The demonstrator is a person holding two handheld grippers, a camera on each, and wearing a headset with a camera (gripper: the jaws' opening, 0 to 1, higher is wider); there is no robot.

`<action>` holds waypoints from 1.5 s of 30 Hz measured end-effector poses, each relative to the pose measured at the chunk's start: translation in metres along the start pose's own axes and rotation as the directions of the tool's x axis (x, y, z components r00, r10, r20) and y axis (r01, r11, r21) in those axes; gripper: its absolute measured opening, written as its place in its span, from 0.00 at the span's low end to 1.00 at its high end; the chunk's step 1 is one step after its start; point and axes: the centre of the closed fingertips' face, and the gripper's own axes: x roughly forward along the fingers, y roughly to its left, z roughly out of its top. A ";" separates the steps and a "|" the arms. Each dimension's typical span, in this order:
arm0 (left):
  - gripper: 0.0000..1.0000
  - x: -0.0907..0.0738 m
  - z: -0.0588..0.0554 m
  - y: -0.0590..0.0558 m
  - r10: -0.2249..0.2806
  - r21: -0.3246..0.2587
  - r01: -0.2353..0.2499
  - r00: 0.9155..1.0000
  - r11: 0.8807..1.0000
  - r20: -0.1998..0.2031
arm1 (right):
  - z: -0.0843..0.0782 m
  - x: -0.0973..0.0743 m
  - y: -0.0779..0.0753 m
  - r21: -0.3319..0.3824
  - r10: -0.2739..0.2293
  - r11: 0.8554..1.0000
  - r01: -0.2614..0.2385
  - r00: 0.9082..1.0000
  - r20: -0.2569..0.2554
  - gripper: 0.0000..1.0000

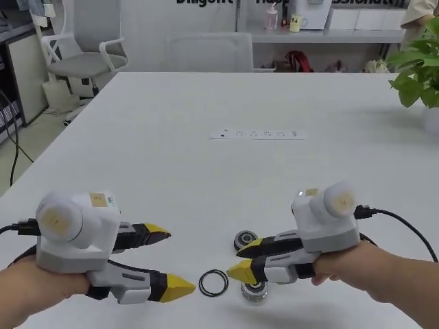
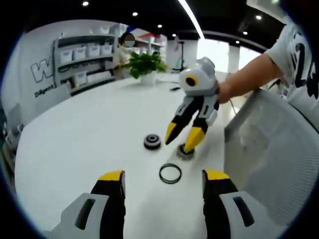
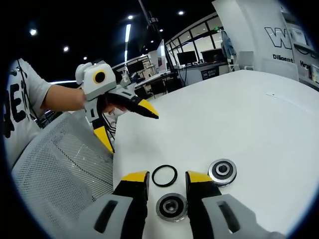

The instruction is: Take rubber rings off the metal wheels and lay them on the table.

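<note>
Loose black rubber ring (image 1: 213, 282) lying flat on the white table (image 1: 206, 178), near its front edge. Just right of the ring stands a bare metal wheel (image 1: 254, 290); beyond the ring and to its right, a second wheel (image 1: 245, 240) with a dark band round its rim. The right gripper (image 1: 241, 258) reaches toward the ring from the right, jaws spread, the bare wheel between them in the right gripper view; contact with the wheel cannot be told. The left gripper (image 1: 180, 260) lies left of the ring, jaws wide apart and empty, aimed at the ring. Farther up the table from the ring, a flat white socket strip (image 1: 257, 134); far right of it, a leafy green plant (image 1: 418, 68). Behind the table, office chairs (image 1: 86, 41) and a shelf (image 1: 309, 34) with small items.
</note>
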 end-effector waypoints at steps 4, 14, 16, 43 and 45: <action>0.63 0.004 0.003 0.003 0.000 0.004 0.000 1.000 1.000 0.000 | 0.002 -0.005 -0.006 0.009 -0.018 1.000 0.018 1.000 0.014 0.26; 0.62 0.015 0.010 0.015 0.003 0.009 -0.003 1.000 1.000 0.004 | 0.000 -0.017 -0.021 0.019 -0.057 0.998 0.056 0.998 0.025 0.25; 0.61 0.017 0.010 0.017 0.001 0.012 -0.001 1.000 1.000 0.001 | -0.001 -0.019 -0.024 0.022 -0.066 0.998 0.065 0.998 0.025 0.25; 0.55 0.052 0.015 0.028 -0.030 0.017 0.030 0.999 0.999 -0.017 | -0.014 -0.024 -0.064 -0.030 -0.163 0.986 0.164 0.986 0.018 0.29; 0.54 0.055 0.016 0.028 -0.034 0.020 0.034 0.999 0.999 -0.019 | -0.015 -0.023 -0.066 -0.031 -0.166 0.985 0.167 0.986 0.017 0.29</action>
